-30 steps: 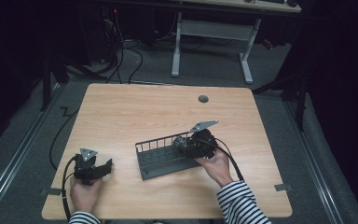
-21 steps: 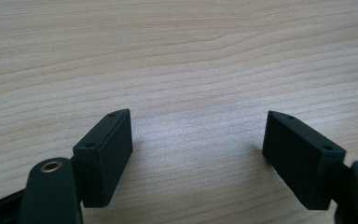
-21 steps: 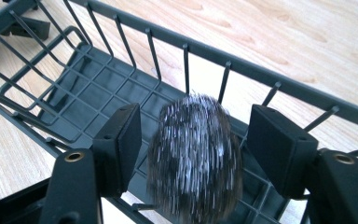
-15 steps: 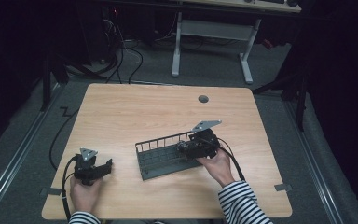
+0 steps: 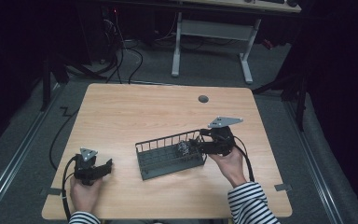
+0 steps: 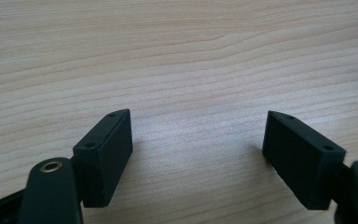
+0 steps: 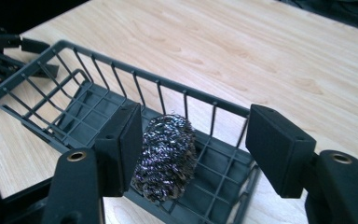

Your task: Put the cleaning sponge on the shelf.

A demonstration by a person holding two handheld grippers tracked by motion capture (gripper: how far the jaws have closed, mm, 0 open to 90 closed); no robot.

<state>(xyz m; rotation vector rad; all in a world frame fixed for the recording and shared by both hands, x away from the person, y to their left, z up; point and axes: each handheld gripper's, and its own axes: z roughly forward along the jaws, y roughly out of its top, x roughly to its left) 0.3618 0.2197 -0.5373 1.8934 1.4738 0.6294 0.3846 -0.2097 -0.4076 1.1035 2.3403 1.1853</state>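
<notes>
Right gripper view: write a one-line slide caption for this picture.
Open right gripper poised over a steel-wool scouring ball lying inside a dark grey wire basket on a light wooden table.

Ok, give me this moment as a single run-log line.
right gripper: open, over basket end | steel scourer: in wire basket, touching one jaw | left gripper: open, low over table

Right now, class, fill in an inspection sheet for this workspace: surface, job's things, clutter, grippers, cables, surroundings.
Surface: wooden table, round grey port near the far edge.
Job's things: steel scourer lying inside the dark wire basket, at its right end.
Clutter: nothing seen.
Grippers: left gripper open, resting on bare wood; right gripper open, one jaw touching the scourer.
Cables: a black cable trails from the right gripper; more lie on the floor.
Surroundings: dark room, white desk frame behind.
</notes>
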